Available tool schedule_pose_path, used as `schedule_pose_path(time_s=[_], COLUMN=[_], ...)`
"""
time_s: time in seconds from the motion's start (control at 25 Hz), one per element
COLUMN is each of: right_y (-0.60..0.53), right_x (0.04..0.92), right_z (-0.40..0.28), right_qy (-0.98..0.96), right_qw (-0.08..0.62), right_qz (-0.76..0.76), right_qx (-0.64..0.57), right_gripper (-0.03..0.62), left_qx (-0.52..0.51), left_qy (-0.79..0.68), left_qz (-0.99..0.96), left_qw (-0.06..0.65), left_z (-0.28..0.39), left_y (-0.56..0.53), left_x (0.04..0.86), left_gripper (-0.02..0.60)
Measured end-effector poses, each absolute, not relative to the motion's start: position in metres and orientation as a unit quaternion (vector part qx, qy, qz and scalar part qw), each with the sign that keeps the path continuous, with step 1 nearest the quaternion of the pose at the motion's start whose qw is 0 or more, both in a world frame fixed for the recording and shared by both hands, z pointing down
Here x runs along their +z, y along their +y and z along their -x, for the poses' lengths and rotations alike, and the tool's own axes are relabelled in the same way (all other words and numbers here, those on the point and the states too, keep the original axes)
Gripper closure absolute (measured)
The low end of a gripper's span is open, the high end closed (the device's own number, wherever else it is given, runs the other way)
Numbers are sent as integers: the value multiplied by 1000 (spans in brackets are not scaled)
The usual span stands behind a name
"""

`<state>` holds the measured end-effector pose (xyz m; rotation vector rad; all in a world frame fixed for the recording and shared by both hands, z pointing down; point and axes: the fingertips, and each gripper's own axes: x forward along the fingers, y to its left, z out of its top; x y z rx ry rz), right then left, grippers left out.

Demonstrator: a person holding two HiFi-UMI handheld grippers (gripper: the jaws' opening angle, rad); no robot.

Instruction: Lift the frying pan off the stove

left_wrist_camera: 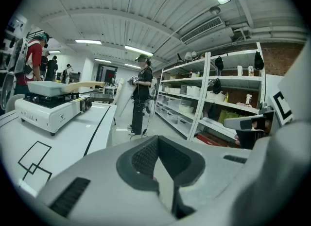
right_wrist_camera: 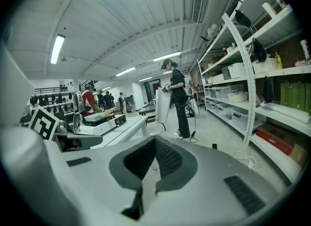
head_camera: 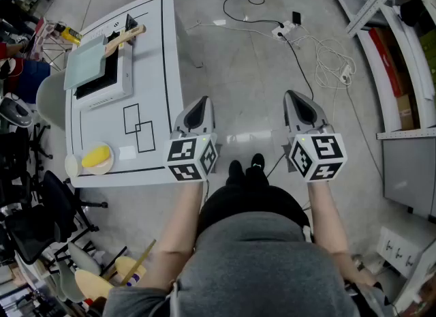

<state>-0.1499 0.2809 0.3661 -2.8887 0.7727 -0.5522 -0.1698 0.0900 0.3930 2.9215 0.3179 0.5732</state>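
Observation:
A pale green square frying pan (head_camera: 85, 63) with a wooden handle (head_camera: 126, 36) rests on a white portable stove (head_camera: 109, 89) at the far end of the white table (head_camera: 153, 50). My left gripper (head_camera: 199, 106) is shut and empty, held over the floor just off the table's right edge, well short of the stove. My right gripper (head_camera: 300, 102) is also shut and empty, further right over the floor. The left gripper view shows the pan (left_wrist_camera: 46, 88) on the stove (left_wrist_camera: 43, 114) far off to the left. In the right gripper view the stove (right_wrist_camera: 104, 123) is small and distant.
A plate with a yellow item (head_camera: 97, 157) sits at the table's near left corner, beside black square outlines (head_camera: 139, 128). A power strip with cables (head_camera: 283, 31) lies on the floor ahead. Shelving (head_camera: 402, 70) lines the right side. A person (left_wrist_camera: 138, 94) stands in the aisle.

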Motion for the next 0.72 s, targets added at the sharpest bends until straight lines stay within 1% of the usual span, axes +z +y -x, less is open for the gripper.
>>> schedule_pose_path(time_s=[0.2, 0.44, 0.72], right_y=[291, 301, 312], right_x=[374, 378, 380], right_z=[144, 135, 128], right_qy=[248, 254, 264], right_qw=[55, 64, 70], right_qz=[948, 946, 942], right_qx=[-190, -193, -194], right_gripper=[592, 591, 591], left_qx=[188, 195, 196], left_qy=[110, 98, 78], left_qz=[-974, -973, -975], left_qw=[69, 81, 72], left_z=[158, 155, 151], left_y=[99, 102, 106], left_x=[390, 395, 397], left_gripper=[577, 577, 577])
